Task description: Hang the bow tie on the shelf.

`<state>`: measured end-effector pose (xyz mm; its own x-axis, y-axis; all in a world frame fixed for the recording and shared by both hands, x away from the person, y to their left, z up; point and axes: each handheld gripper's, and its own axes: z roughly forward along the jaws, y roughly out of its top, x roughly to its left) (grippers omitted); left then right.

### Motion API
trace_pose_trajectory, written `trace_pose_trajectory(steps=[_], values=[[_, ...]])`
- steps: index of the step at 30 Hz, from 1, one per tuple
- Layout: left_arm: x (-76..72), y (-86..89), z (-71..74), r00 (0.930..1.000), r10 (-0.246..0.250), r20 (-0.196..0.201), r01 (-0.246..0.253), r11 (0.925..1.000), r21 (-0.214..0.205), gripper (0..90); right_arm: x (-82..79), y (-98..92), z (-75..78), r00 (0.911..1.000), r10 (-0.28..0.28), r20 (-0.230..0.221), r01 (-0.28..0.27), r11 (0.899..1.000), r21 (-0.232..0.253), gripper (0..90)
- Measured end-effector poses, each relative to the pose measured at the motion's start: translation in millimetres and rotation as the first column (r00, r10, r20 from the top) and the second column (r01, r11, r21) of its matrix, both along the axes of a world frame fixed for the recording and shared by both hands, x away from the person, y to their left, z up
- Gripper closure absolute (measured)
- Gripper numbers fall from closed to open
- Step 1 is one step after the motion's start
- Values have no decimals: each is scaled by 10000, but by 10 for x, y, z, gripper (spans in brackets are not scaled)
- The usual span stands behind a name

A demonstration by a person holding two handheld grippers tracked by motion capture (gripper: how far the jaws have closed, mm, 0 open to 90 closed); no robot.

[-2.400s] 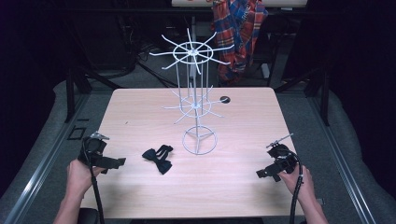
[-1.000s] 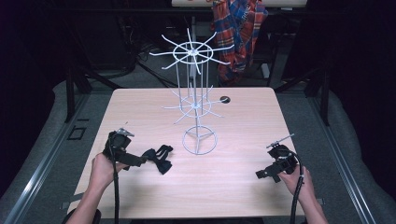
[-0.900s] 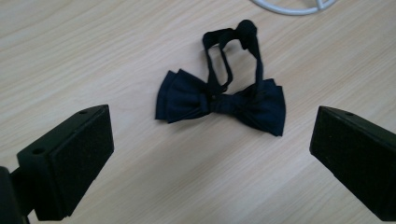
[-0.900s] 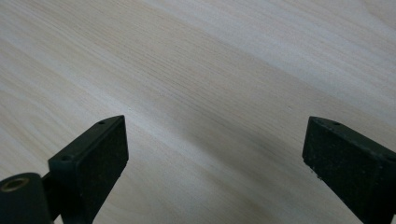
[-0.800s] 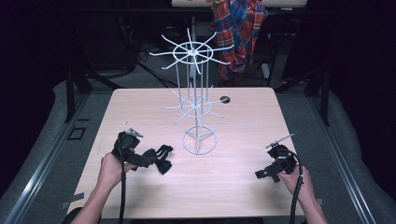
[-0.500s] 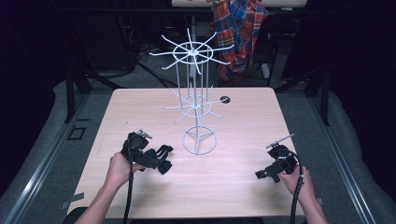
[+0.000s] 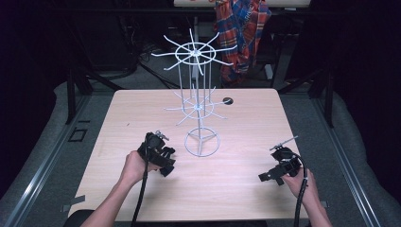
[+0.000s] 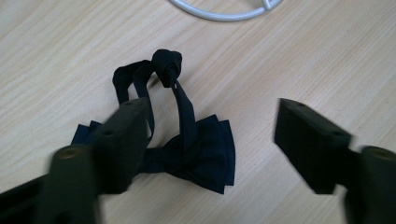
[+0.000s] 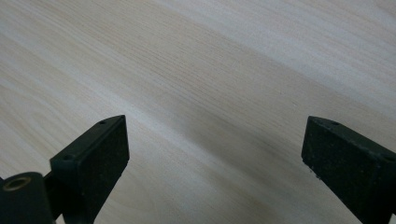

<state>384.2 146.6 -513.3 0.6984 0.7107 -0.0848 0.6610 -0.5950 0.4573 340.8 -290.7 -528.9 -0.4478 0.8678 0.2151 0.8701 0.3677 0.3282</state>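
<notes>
A black bow tie with a looped, knotted strap lies flat on the wooden table. My left gripper hangs just above it, jaws wide open, one on each side of the bow. In the high view the left gripper covers most of the bow tie, left of the white wire rack's ring base. My right gripper rests low near the table's front right, open over bare wood, with nothing between its fingers.
The white wire rack stands at mid-table, spokes fanning out at two levels. A small dark round hole marks the table's far side. A plaid shirt hangs behind the table. Part of the rack's base ring shows beyond the bow tie.
My left gripper has travelled right from the table's left edge and come down over the bow tie, which has not moved. The right gripper has stayed in place.
</notes>
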Motion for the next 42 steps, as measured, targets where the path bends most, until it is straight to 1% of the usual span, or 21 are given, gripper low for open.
trace_pose_trajectory(steps=[1,2,3,4,5,7,9,11,13,14,17,19,21,25,28,32,33,35,40,41,42], values=[[3,-10,-2,10000,-14,-9,14,10000,71,360,6,-12,1,9999,136,-65,-136,9999,-96,71],[5,-19,-8,10000,-38,-34,38,9999,134,404,3,-6,-5,10000,54,-15,-54,10000,-21,71],[4,-25,-12,10000,-41,1,41,9998,200,443,11,-16,8,9996,222,-172,-224,9997,-93,71],[3,-28,-18,10000,-89,12,88,9996,270,465,-3,-7,-12,10000,-42,28,42,10000,32,71],[3,-27,-29,10000,-76,7,76,9995,308,504,4,-15,4,9998,161,-80,-161,9998,-111,71],[8,-18,-54,10000,-52,-79,55,9992,407,560,10,-19,10,9994,313,-154,-314,9995,-34,72],[14,-11,-83,9999,-6,-147,13,9987,517,603,8,-17,8,9995,276,-173,-278,9996,-83,73],[21,-1,-108,9998,65,-182,-55,9984,569,629,-4,-4,-5,9999,69,-83,-69,10000,45,74],[24,7,-115,9998,107,-171,-97,9982,600,640,-4,-3,-7,9999,78,-92,-78,10000,44,74],[27,14,-124,9997,181,-144,-172,9982,569,671,6,-17,-2,9991,338,-253,-341,9994,-107,74],[36,33,-151,9996,216,-153,-207,9982,571,698,9,-14,0,9988,390,-312,-394,9992,-119,74],[41,32,-178,9994,163,-293,-142,9974,706,748,8,-13,0,9989,356,-294,-359,9993,-94,75],[39,36,-184,9996,162,-248,-144,9975,696,765,10,-19,3,9987,411,-315,-417,9990,-186,75],[32,39,-185,9996,138,-257,-120,9977,670,857,8,-23,6,9985,435,-344,-442,9988,-211,76],[32,44,-176,9997,31,-259,-13,9975,711,868,7,-22,3,9987,404,-317,-409,9991,-145,77],[37,86,-139,9998,73,-180,-62,9983,585,877,4,-22,-7,9994,284,-209,-288,9994,-207,77],[38,102,-124,9998,115,-130,-108,9984,560,878,2,-17,-10,9996,211,-206,-212,9998,-60,77],[42,143,-82,9998,169,-48,-167,9989,448,878,9,-31,0,9988,384,-297,-390,9990,-200,77],[42,274,59,9982,517,301,-512,9986,-166,878,5,-33,3,9989,380,-257,-385,9991,-188,77],[39,292,78,9977,577,344,-568,9980,-268,878,-8,-22,-10,9999,109,-107,-110,9999,-31,77],[37,309,95,9974,599,403,-585,9977,-343,879,-3,-27,1,9996,225,-168,-227,9996,-136,77]])
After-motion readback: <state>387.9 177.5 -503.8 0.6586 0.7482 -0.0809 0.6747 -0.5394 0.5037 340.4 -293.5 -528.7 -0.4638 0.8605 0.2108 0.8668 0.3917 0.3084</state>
